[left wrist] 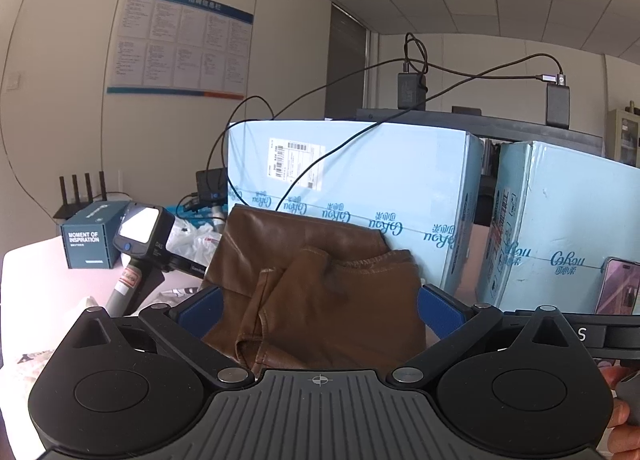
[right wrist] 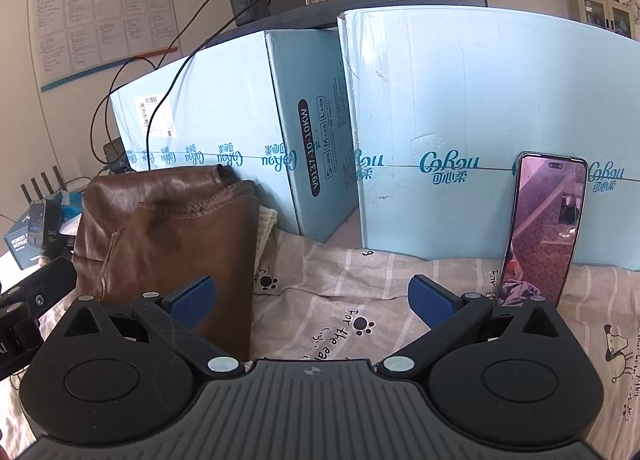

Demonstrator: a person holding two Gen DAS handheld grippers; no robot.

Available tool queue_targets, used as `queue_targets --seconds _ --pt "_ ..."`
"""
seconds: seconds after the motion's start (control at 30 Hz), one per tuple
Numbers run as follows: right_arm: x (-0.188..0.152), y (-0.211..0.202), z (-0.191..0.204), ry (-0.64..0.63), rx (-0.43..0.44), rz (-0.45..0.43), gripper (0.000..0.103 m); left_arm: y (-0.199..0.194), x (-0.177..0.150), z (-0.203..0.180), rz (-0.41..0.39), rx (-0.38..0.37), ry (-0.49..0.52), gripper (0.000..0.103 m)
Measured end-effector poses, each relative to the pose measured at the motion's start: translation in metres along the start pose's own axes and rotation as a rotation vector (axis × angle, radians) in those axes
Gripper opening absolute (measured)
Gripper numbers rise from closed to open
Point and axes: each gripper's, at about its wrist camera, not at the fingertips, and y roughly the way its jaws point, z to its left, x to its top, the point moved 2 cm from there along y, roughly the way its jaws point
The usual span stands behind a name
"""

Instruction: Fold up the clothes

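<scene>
A folded brown leather-like garment (left wrist: 320, 292) lies in a stack against a light blue box; it also shows in the right wrist view (right wrist: 168, 236) at the left. My left gripper (left wrist: 320, 312) is open, its blue pads on either side of the garment's near end, not closed on it. My right gripper (right wrist: 312, 302) is open and empty over the printed bedsheet (right wrist: 340, 300), just right of the garment. A cream fabric edge (right wrist: 266, 227) peeks out beside the garment.
Two light blue cardboard boxes (right wrist: 460, 119) stand right behind the garment. A phone (right wrist: 548, 227) leans upright on the right box. A handheld device (left wrist: 140, 236), a small dark box (left wrist: 90, 240), plastic bags and cables lie to the left.
</scene>
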Motion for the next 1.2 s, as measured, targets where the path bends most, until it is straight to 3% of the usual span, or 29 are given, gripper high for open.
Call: queue_targets --seconds 0.17,0.37,0.5,0.8,1.03,1.2 --pt "-0.001 -0.009 0.003 -0.022 0.021 -0.004 0.103 0.010 -0.002 0.028 0.004 -0.030 -0.075 0.103" --pt "0.003 -0.025 -0.008 -0.019 0.041 -0.023 0.103 0.012 -0.001 0.029 0.043 -0.077 -0.098 0.103" --pt "-0.002 -0.032 -0.012 -0.017 0.023 -0.035 0.103 0.008 -0.002 0.036 0.051 -0.144 -0.119 0.103" --pt "-0.026 -0.049 -0.003 -0.029 -0.069 -0.024 0.103 0.009 -0.012 0.041 0.076 -0.213 -0.143 0.103" --pt "-0.051 -0.061 -0.008 0.002 -0.035 0.052 0.103 0.005 -0.030 0.049 0.100 -0.293 -0.166 0.103" --pt "-0.076 -0.072 -0.004 -0.038 -0.070 0.108 0.103 0.002 -0.040 0.056 0.113 -0.307 -0.156 0.103"
